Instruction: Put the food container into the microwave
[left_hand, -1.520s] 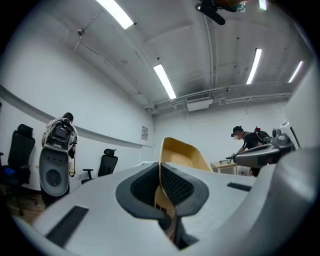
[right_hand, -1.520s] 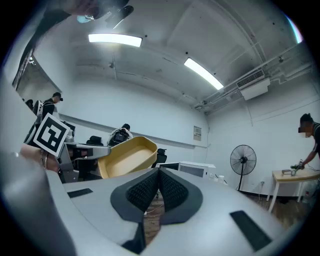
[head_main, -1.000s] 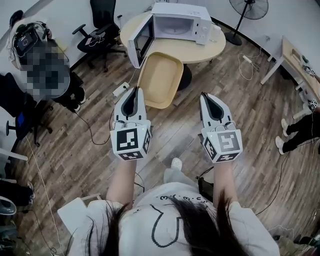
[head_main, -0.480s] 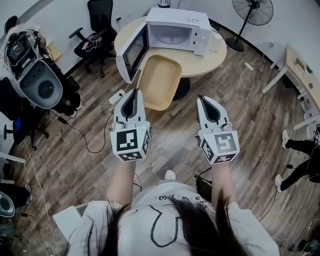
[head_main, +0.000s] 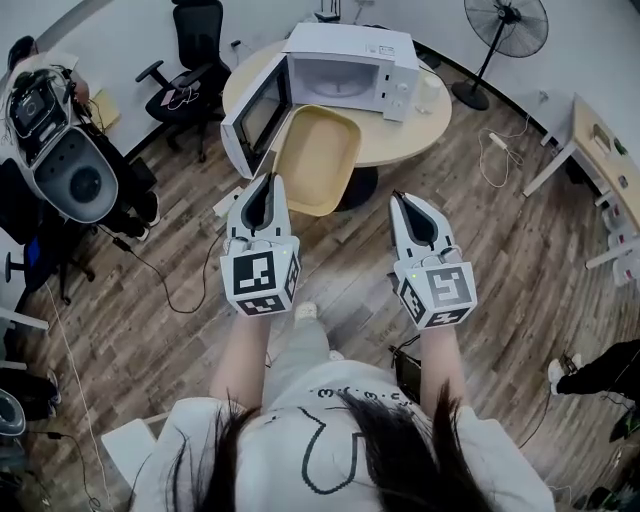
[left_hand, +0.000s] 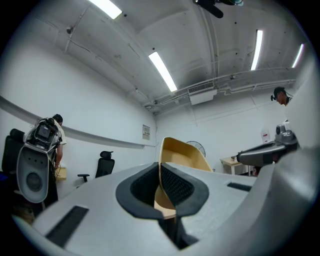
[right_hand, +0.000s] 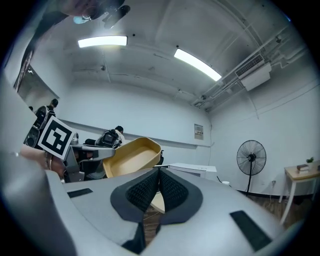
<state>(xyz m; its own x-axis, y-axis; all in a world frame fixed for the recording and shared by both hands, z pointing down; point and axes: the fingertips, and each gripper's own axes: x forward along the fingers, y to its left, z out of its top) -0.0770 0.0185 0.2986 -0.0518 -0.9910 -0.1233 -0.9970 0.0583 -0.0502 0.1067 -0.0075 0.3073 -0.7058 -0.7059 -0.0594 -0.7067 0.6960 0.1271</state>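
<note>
Your left gripper (head_main: 265, 182) pinched the near rim of the container (head_main: 318, 160), jaws clamped on it; its long axis ran to 12 o'clock, toward the open microwave (head_main: 345, 75) on the counter (head_main: 425, 122); your right gripper (head_main: 405, 203), at the container's 4 o'clock, had its jaws pressed together on nothing.

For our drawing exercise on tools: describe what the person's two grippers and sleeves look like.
The left gripper and right gripper are pale grey, tapering to a point, with black ridged pads inside the jaws. Each carries a cube with black-and-white square markers at the back. The person wears a light short-sleeved top with a heart outline.
</note>
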